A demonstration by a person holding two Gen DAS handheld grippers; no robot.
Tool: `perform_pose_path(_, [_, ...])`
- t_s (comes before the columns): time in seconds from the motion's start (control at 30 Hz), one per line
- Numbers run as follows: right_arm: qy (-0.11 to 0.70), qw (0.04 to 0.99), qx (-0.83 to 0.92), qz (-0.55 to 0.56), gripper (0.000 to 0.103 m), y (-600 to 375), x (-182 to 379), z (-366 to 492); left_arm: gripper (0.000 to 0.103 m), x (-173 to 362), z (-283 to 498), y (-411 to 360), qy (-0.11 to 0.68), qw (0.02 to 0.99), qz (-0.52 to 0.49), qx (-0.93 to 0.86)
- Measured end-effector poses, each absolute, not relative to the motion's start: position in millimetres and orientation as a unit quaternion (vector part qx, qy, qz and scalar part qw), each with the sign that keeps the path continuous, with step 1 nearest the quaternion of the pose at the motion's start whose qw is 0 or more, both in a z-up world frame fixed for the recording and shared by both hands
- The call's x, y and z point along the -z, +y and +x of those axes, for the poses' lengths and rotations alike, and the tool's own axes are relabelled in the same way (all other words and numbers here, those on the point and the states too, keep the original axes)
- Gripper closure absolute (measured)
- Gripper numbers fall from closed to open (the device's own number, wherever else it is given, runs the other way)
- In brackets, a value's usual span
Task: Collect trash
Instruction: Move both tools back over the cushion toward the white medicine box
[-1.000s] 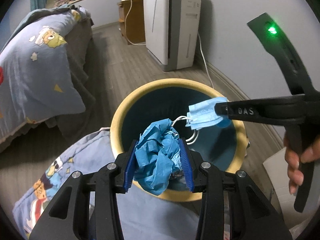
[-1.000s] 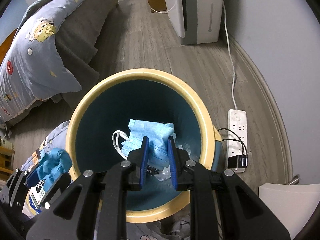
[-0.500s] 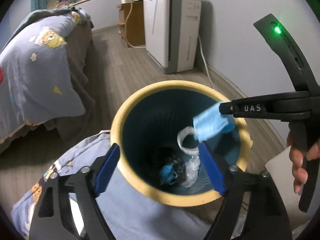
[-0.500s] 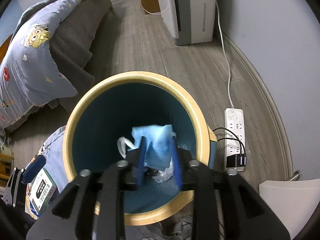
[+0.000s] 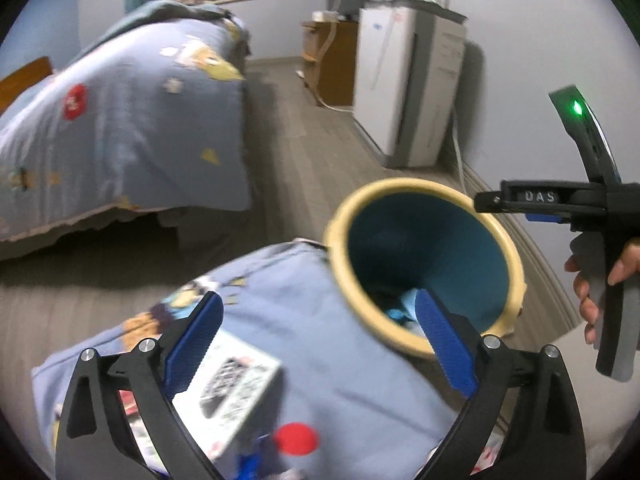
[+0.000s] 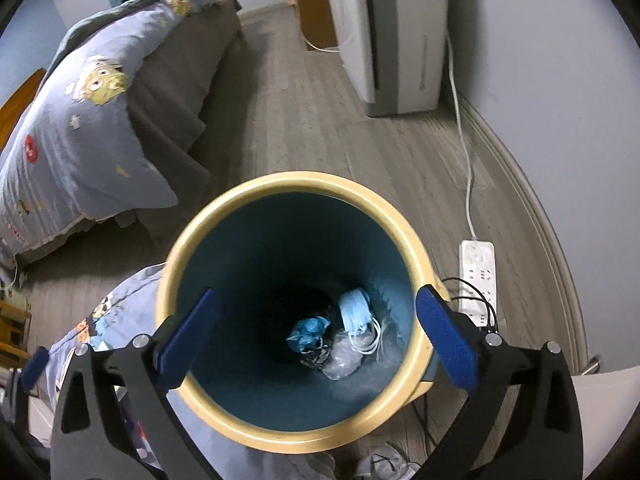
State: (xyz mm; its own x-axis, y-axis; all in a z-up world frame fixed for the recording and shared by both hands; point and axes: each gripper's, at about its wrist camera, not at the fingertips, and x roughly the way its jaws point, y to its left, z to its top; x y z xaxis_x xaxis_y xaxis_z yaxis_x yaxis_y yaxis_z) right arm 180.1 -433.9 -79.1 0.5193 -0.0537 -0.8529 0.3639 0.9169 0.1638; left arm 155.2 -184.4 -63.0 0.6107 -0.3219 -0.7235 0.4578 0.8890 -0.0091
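Observation:
A round bin with a cream rim (image 6: 292, 182) and a teal inside stands on the floor; it also shows in the left wrist view (image 5: 404, 186). At its bottom lie a light-blue face mask (image 6: 354, 310), a crumpled blue wad (image 6: 308, 330) and clear plastic (image 6: 344, 360). My right gripper (image 6: 316, 336) is open and empty, right above the bin mouth. My left gripper (image 5: 316, 344) is open and empty, left of the bin, over a blue patterned quilt (image 5: 280, 320) with a white printed box (image 5: 232, 388) on it.
A bed with a cartoon quilt (image 5: 120, 120) is at the left. A white air purifier (image 5: 404, 88) and a wooden cabinet (image 5: 332, 64) stand by the wall. A white power strip (image 6: 478, 272) with cables lies right of the bin. Crumpled grey paper (image 6: 384, 462) lies near the bin.
My left gripper opened, dropped the blue wad into the bin and swung left over the quilt. My right gripper opened and let the mask fall into the bin.

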Motion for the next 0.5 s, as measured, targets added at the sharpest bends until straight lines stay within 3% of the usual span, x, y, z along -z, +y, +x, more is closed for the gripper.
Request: perform_pose_path(0.5, [0.471,0.877,0.05,0.082,0.006,-336,52,185,0.006,16,116,-22,0.384,0.919,0.044,0.079])
